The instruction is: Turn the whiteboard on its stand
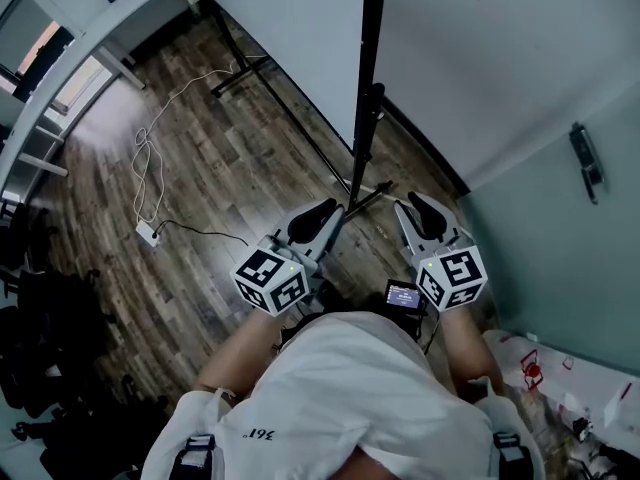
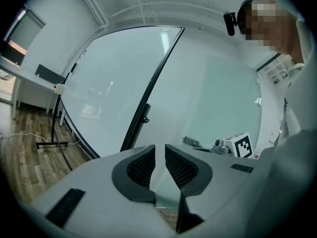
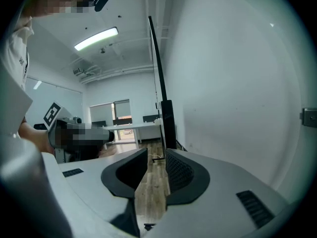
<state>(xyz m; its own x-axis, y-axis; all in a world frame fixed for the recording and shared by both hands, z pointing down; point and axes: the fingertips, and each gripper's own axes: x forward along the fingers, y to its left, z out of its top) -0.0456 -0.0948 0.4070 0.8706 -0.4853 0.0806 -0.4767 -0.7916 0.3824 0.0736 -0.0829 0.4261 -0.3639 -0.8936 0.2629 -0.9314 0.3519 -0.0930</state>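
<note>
The left gripper (image 1: 318, 218) and the right gripper (image 1: 425, 213) both hold their jaws apart on nothing, the large white black-framed whiteboard (image 1: 290, 38) standing edge-on just ahead between them on its black stand (image 1: 360, 158) — untouched, so the turn is either finished or unstarted — I cannot tell which.

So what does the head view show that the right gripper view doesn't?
Only the head view shows a white cable running to a power strip. Only the right gripper view shows a lit ceiling light and a far desk. Both show the whiteboard, the wooden floor, and the right gripper, its jaws apart with nothing between them.
</note>
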